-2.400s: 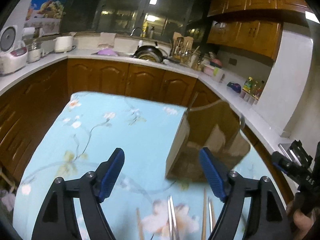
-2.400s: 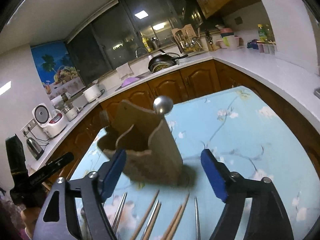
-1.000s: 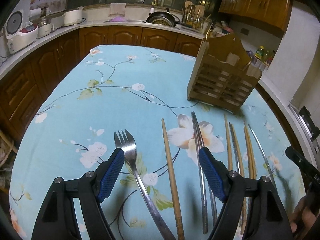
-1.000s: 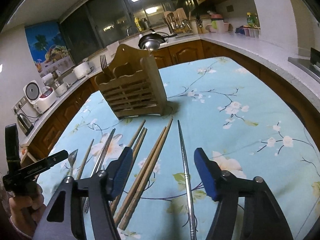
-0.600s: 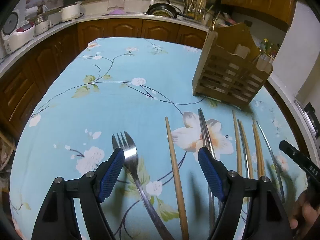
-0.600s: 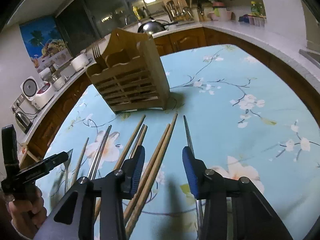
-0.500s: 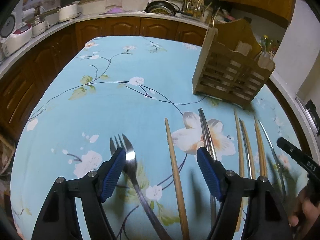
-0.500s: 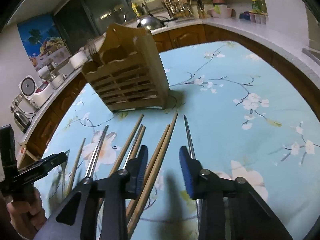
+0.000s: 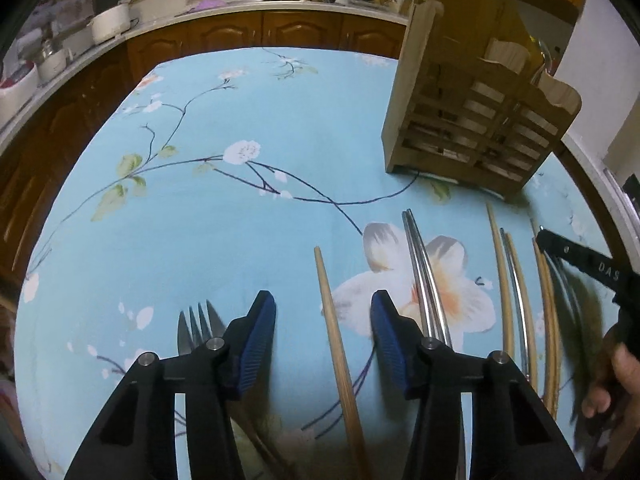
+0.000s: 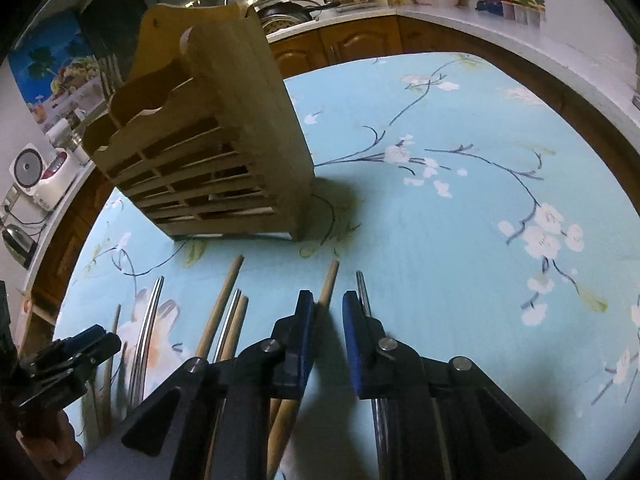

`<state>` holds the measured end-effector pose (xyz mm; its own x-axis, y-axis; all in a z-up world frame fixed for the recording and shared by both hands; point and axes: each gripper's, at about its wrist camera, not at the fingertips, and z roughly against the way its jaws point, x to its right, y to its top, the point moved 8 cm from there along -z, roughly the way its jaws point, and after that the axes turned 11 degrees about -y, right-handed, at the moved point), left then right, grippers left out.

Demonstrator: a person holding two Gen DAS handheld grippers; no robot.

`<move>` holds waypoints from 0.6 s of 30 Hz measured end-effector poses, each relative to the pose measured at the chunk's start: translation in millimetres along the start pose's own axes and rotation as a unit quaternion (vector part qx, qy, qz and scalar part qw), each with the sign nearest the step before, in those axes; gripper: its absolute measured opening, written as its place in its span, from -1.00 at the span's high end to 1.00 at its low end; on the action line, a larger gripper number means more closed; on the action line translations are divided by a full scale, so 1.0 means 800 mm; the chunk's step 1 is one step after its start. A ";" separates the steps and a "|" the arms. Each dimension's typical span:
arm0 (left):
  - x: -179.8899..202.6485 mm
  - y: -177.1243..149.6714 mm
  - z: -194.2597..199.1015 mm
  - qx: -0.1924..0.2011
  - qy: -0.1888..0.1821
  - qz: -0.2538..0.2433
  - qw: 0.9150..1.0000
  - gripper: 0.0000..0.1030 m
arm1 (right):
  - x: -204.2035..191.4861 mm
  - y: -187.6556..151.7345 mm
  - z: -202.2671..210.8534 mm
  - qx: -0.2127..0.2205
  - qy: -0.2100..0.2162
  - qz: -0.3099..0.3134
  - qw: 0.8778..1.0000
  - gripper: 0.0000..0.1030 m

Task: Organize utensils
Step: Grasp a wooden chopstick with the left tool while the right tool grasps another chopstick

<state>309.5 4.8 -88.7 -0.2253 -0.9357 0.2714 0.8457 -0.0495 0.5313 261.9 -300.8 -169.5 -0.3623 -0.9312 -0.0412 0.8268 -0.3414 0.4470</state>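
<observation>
Several chopsticks and a fork (image 9: 195, 326) lie in a row on the blue floral tablecloth (image 9: 224, 216), in front of a slatted wooden utensil holder (image 9: 472, 120) (image 10: 208, 140). My left gripper (image 9: 323, 330) hangs low over a single wooden chopstick (image 9: 330, 312), which lies between its closing jaws; the pads do not touch it. A metal chopstick pair (image 9: 422, 276) lies just to its right. My right gripper (image 10: 329, 322) is closing to a narrow gap, with a wooden chopstick (image 10: 327, 286) under its left finger and a metal chopstick (image 10: 362, 292) under its right. Nothing shows between its pads.
The other gripper and the hand holding it show at each view's edge (image 9: 580, 264) (image 10: 76, 350). Wooden cabinets and a white counter (image 10: 460, 20) with pots and bottles ring the table. Bare cloth lies to the left (image 9: 160, 200) and right (image 10: 480, 220) of the utensils.
Both grippers have sunk toward the row of utensils and moved closer to the holder. Both pairs of jaws have narrowed, the right far more than the left.
</observation>
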 end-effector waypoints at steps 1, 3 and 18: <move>0.000 0.001 -0.001 0.000 0.002 -0.001 1.000 0.06 | -0.002 0.002 -0.002 0.000 -0.003 0.005 1.000 0.70; 0.001 0.003 -0.006 -0.001 0.008 -0.009 1.000 0.14 | -0.005 0.007 -0.006 0.001 -0.008 0.014 1.000 0.70; 0.003 0.005 0.014 0.017 -0.045 0.006 0.999 0.94 | -0.007 0.010 0.023 0.027 0.024 0.002 0.999 0.91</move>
<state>307.0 6.0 -77.1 -0.2583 -0.9012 0.3480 0.8320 -0.0245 0.5542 262.3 -296.0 -149.4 -0.3373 -0.9378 -0.0818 0.8032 -0.3320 0.4945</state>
